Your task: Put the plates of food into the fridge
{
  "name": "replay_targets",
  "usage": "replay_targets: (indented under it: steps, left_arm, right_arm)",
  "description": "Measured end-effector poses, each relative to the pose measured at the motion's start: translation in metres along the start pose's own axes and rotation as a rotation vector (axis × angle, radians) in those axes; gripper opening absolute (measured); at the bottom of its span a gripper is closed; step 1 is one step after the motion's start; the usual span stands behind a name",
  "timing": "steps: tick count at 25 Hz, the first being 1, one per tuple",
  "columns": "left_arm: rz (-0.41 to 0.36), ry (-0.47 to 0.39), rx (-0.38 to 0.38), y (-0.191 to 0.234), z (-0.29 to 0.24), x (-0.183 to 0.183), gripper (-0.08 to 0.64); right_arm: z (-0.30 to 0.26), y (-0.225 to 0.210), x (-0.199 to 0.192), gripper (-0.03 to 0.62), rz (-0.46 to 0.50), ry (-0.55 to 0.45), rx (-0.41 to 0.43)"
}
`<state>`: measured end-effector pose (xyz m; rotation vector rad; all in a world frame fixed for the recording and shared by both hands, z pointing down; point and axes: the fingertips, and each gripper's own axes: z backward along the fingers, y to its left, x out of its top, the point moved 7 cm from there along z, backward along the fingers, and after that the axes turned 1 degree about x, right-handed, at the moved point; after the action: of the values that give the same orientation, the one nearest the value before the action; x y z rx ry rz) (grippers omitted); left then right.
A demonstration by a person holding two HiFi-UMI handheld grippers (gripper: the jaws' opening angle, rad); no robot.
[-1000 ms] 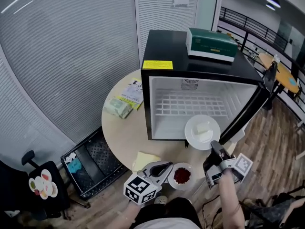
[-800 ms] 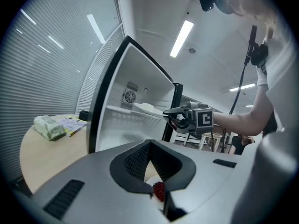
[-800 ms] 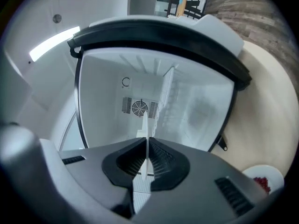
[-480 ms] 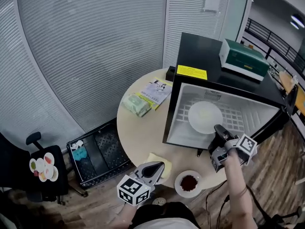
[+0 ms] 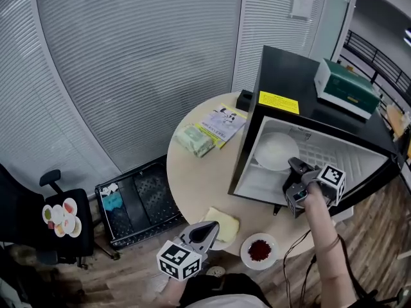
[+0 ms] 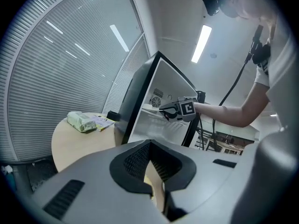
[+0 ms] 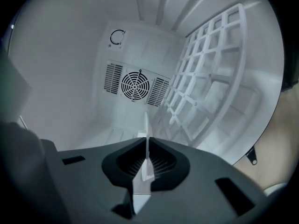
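Note:
A black mini fridge (image 5: pixel 302 85) stands open on the round table (image 5: pixel 192 178), its inside white. My right gripper (image 5: pixel 292 166) reaches into it, shut on the rim of a white plate (image 5: pixel 275 150) with pale food. In the right gripper view the plate (image 7: pixel 146 125) shows edge-on between the jaws (image 7: pixel 147 143), with the fan (image 7: pixel 134 84) and wire shelf (image 7: pixel 210 78) beyond. My left gripper (image 5: pixel 203 232) hangs shut and empty at the table's near edge, beside a plate of yellow food (image 5: pixel 223 226). A plate of red food (image 5: pixel 258 250) lies to the right.
A green box (image 5: pixel 347 85) lies on the fridge top. A green packet (image 5: pixel 194 140), a leaflet (image 5: pixel 221 122) and a small black box (image 5: pixel 244 99) are on the table's far side. A black crate (image 5: pixel 135 201) and a chair (image 5: pixel 58 217) stand on the floor at left.
My right gripper has carried the white plate from in front of the fridge opening to inside it. The left gripper has drifted left, away from the red-food plate, still shut.

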<state>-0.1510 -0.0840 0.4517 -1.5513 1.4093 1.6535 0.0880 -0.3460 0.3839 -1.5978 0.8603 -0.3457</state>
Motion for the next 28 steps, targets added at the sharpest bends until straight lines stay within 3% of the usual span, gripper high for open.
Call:
replay_targets:
  steps: [5,12,17,23,28]
  left_arm:
    - [0.012,0.001,-0.013,-0.003,-0.003,-0.002,0.005]
    - [0.011,0.011,-0.03,-0.004,-0.005,-0.003,0.005]
    - [0.013,0.015,-0.025,-0.004,-0.002,-0.005,0.005]
    - [0.015,0.012,-0.035,-0.006,-0.001,-0.005,0.004]
    - [0.013,0.01,-0.04,-0.007,-0.001,-0.005,0.005]
  right_arm:
    - [-0.003,0.007,0.005,0.02,0.11,0.015,-0.068]
    - [-0.008,0.018,0.006,0.034,0.437,0.044,-0.205]
    - [-0.01,0.02,0.003,0.085,0.615,0.062,-0.239]
    - [-0.016,0.021,-0.005,0.217,0.753,0.127,-0.244]
    - [-0.014,0.024,-0.004,0.261,1.0,0.13,-0.315]
